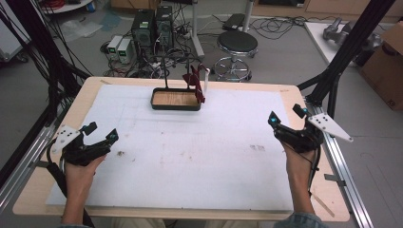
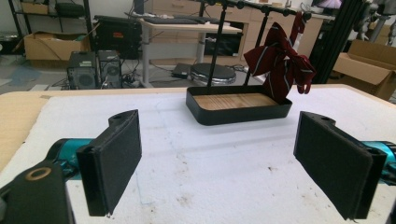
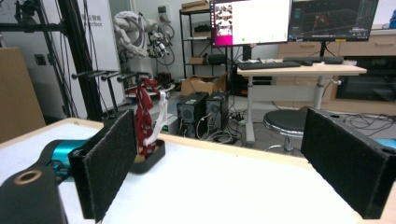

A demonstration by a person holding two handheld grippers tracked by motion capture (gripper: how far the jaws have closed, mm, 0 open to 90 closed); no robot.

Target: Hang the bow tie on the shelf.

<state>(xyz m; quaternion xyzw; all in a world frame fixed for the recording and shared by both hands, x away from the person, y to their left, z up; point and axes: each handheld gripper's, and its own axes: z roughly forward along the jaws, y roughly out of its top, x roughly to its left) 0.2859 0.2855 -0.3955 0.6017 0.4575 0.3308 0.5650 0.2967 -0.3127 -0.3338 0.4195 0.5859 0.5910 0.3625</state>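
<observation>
Nothing started — your left gripper (image 1: 102, 132) and right gripper (image 1: 286, 114) rest near you, jaws spread and empty, well short of the stand (image 1: 175, 99) holding the bow (image 1: 195, 83).

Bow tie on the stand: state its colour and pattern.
Dark red bow tie with thin pale stripes; left gripper view.

Dark red striped bow (image 2: 279, 62) — black tray (image 2: 238, 113), white mat (image 1: 199, 156).
</observation>
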